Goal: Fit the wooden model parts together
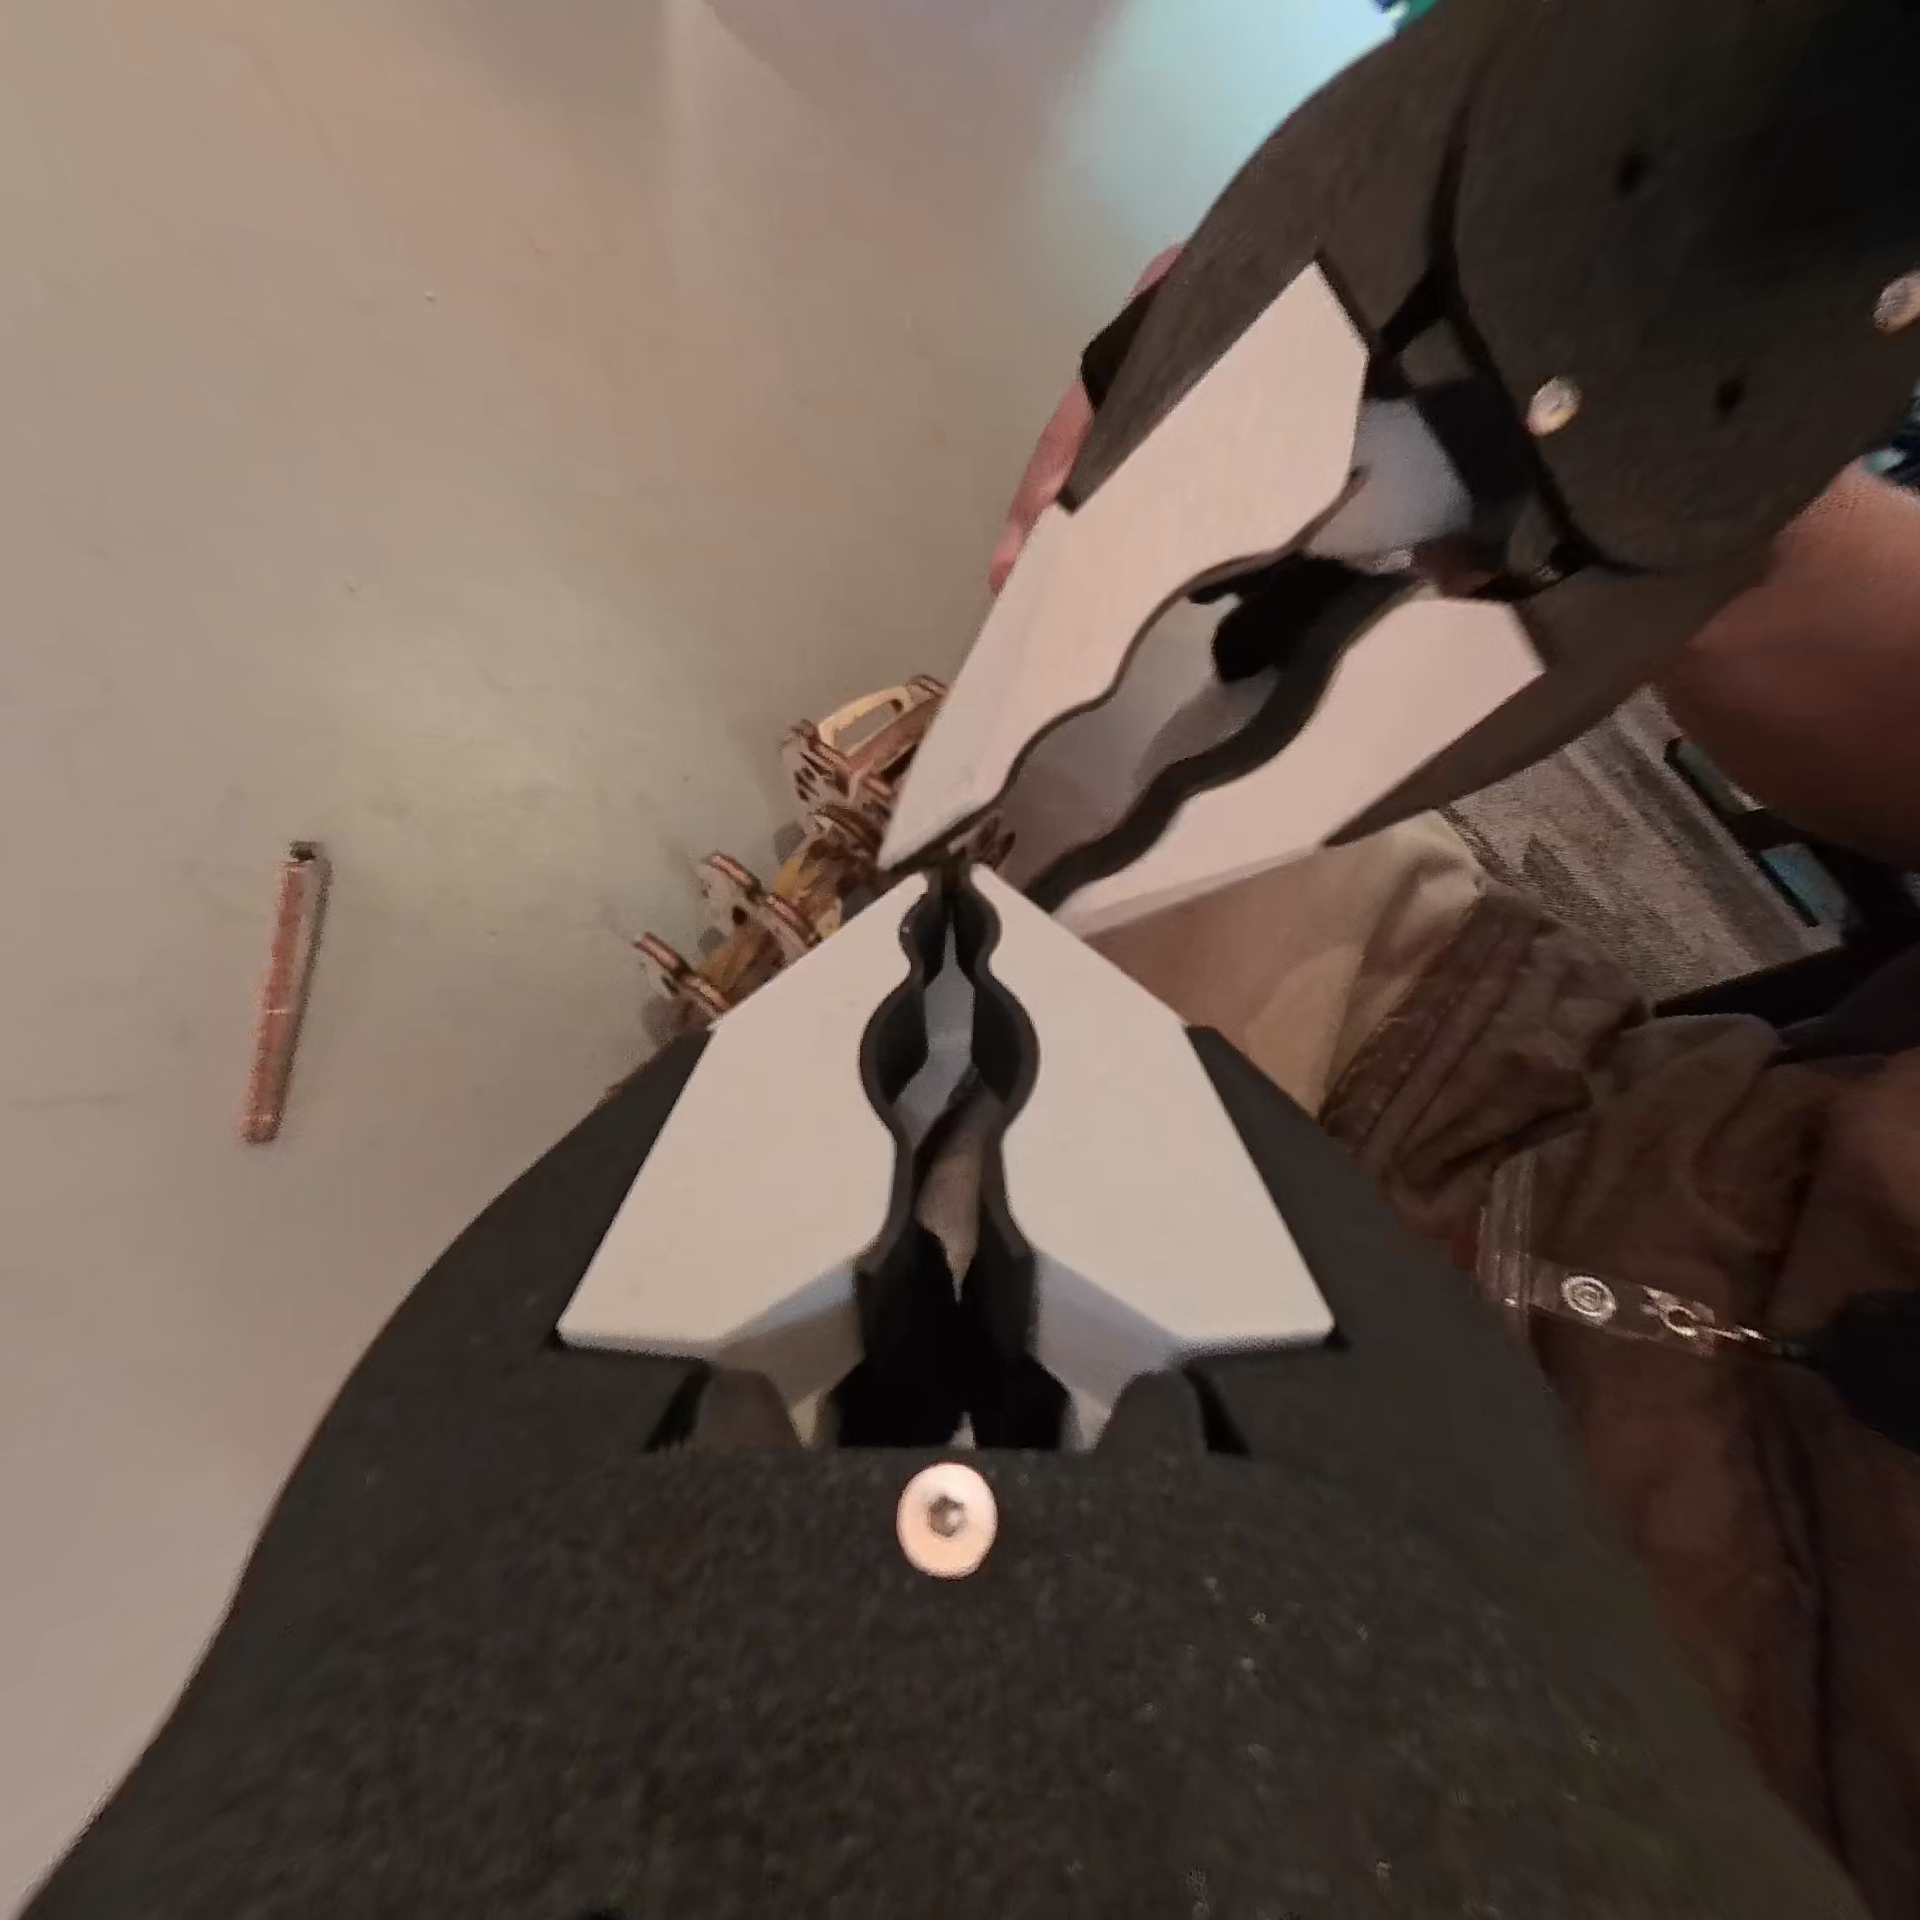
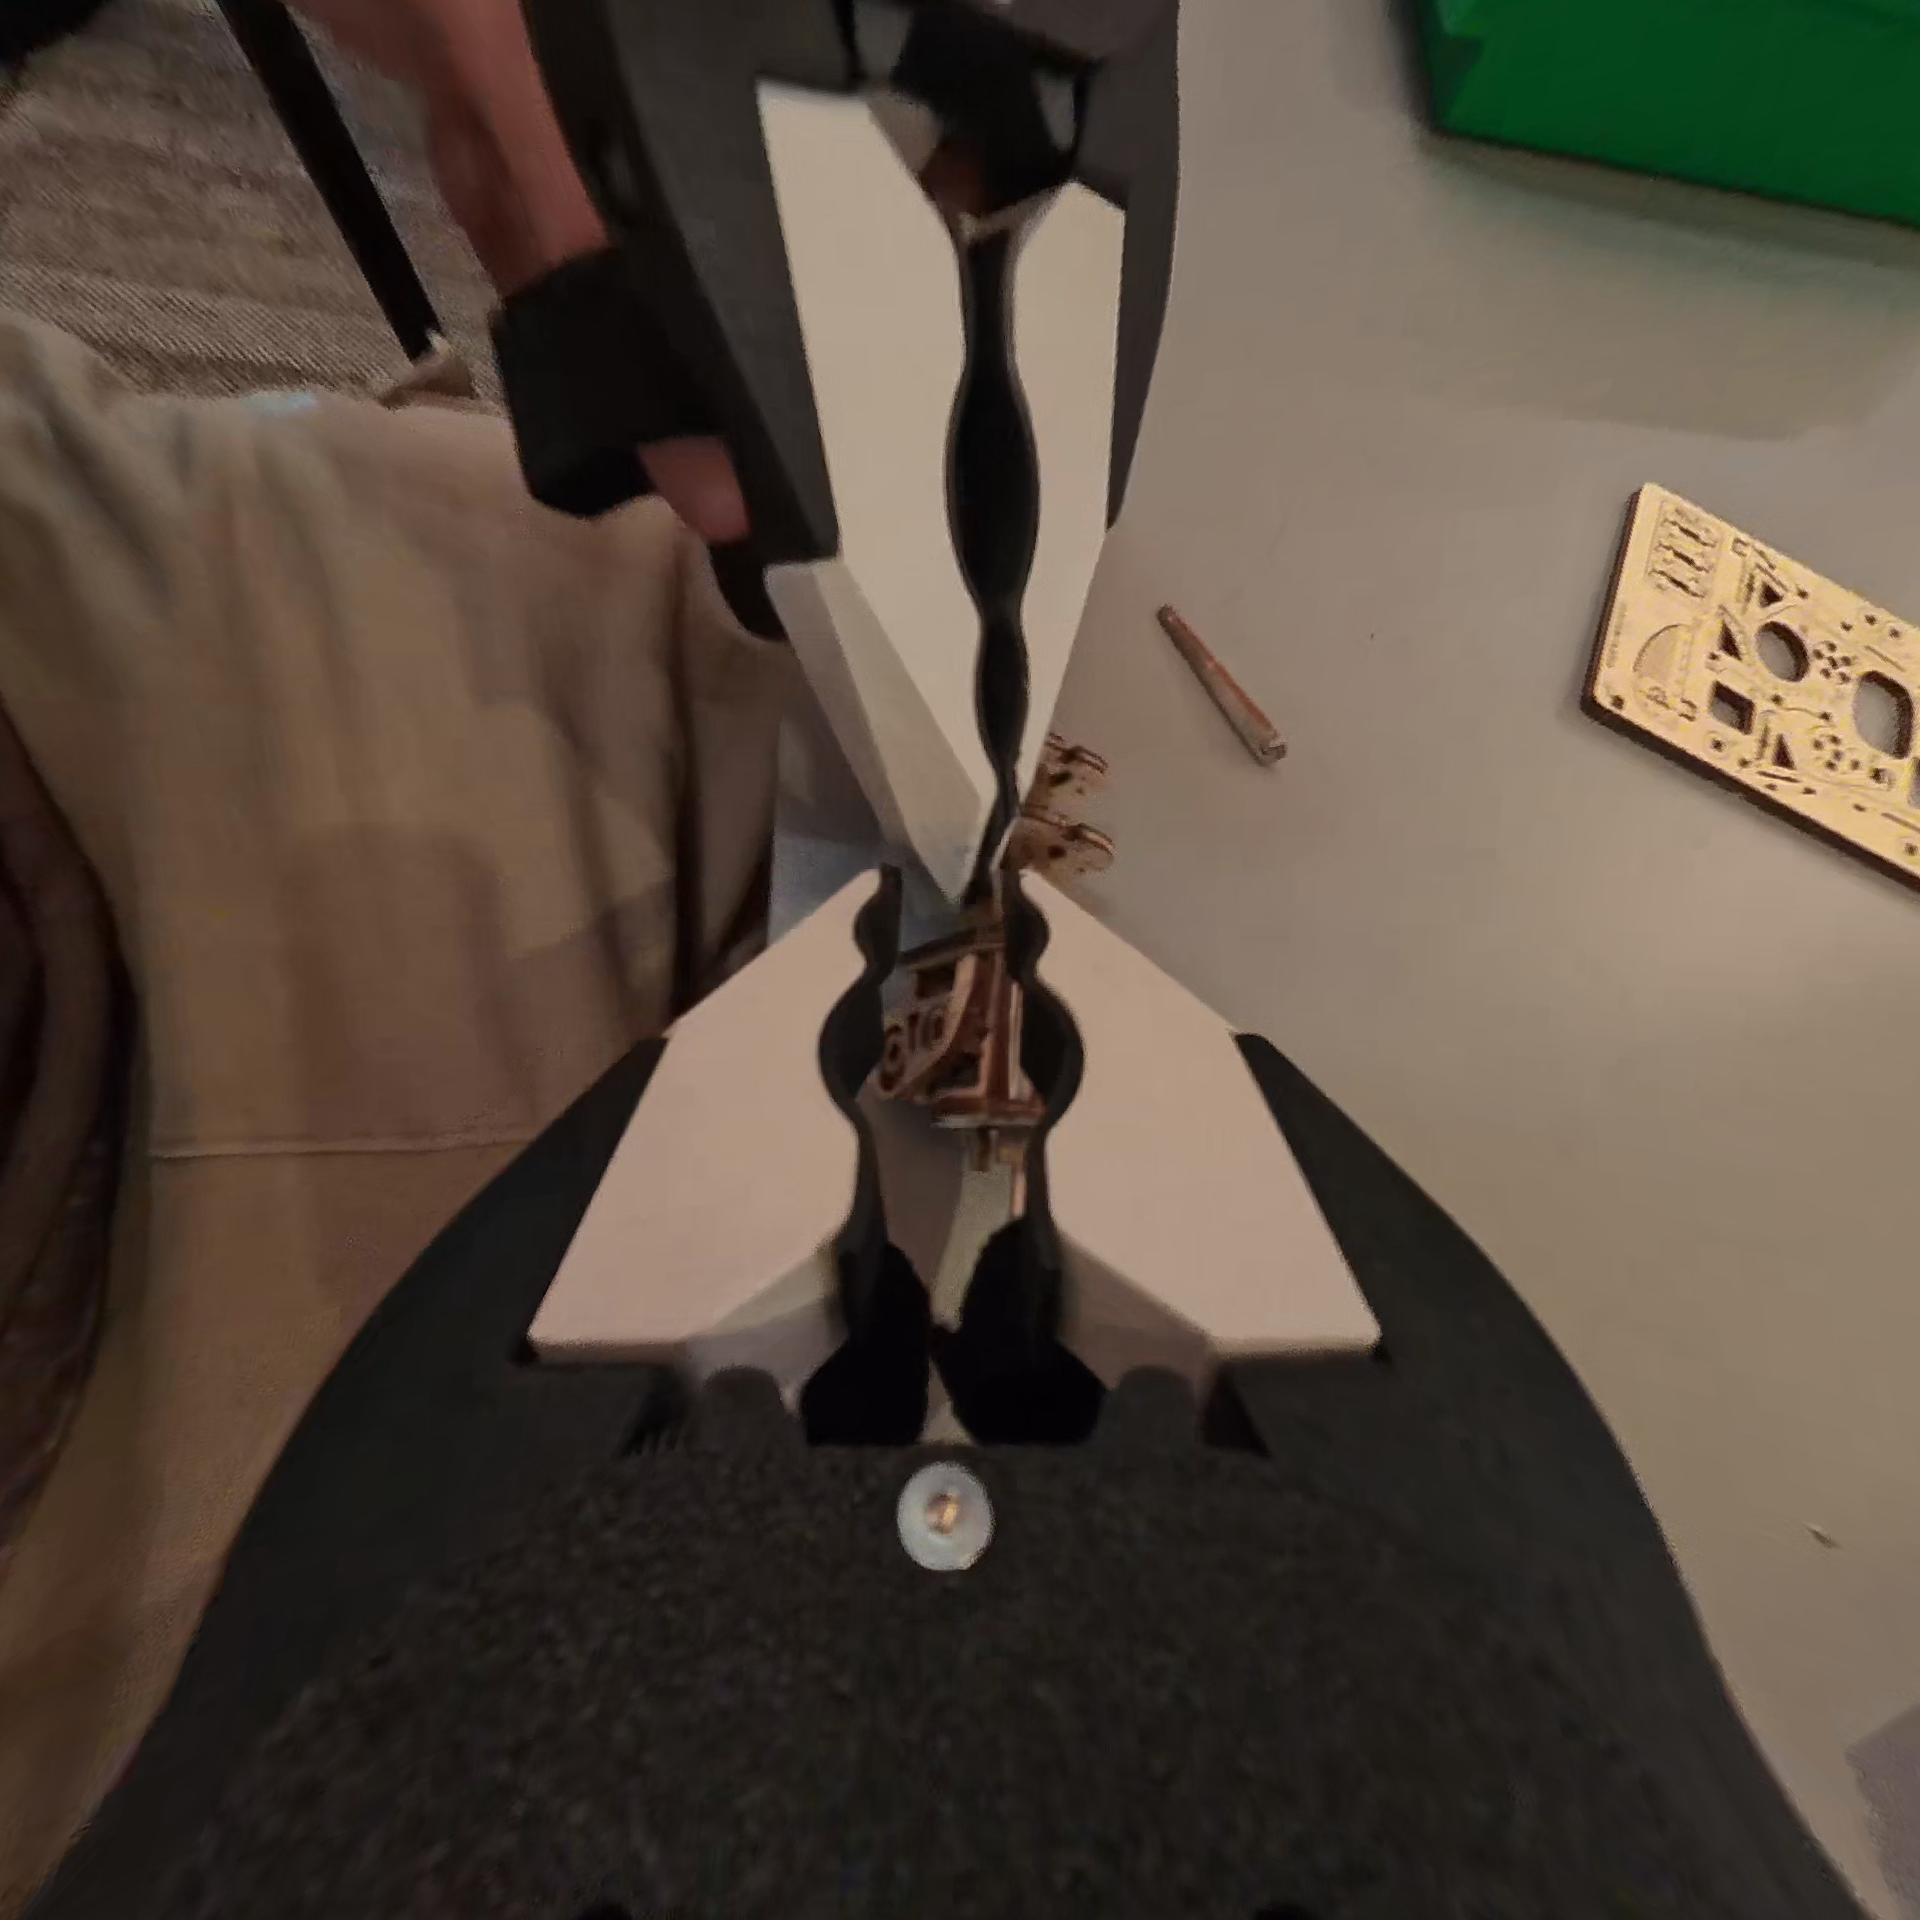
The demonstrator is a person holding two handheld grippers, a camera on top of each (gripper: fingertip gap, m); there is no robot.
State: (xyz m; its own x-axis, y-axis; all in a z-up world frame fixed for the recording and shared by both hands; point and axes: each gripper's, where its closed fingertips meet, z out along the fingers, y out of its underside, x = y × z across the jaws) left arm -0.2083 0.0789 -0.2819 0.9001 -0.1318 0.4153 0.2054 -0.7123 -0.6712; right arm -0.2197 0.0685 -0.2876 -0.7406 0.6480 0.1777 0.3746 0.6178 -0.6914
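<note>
Black gripper housing fills the near field in both wrist views, white fingers tapering forward. Beyond it, pale worktop (image 2: 1455, 1039) runs off ahead; tan cloth and a brown sleeve sit at the near edge.

Right gripper (image 2: 951, 894): fingers drawn in and clamped on the wooden model (image 2: 961, 1049), a laser-cut plywood assembly wedged between the wavy black pads, most of it behind the tips. More of it pokes out past the tips to the right.

Left gripper (image 1: 948, 883): fingers pressed nearly together, tips meeting the right gripper's tips nose to nose. Whether anything is pinched there, cannot tell; the contact point is hidden. Model's notched plywood parts show just left of those tips.

Green box (image 2: 1704, 104) far ahead and right of the right gripper, blurred.

Plywood parts sheet (image 2: 1756, 686) flat on the worktop, right of the right gripper, several cut-outs empty.

Small brown rod (image 1: 283, 992) lying alone, well left of the left gripper.
</note>
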